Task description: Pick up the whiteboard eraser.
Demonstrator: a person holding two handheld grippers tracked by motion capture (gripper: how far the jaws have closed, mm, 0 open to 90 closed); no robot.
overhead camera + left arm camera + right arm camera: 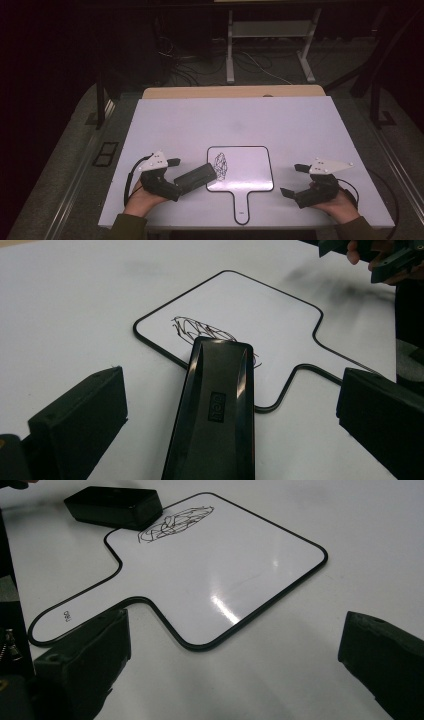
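Lying flat: eraser (212,410) | long axis toward scribble (200,330) | on whiteboard (280,325)

I note a black oblong plastic eraser block (195,177) lying flat, its far end overlapping the left edge of a white paddle-shaped whiteboard with thin black rim (250,165), just beside a dark scribble (220,165) on it.
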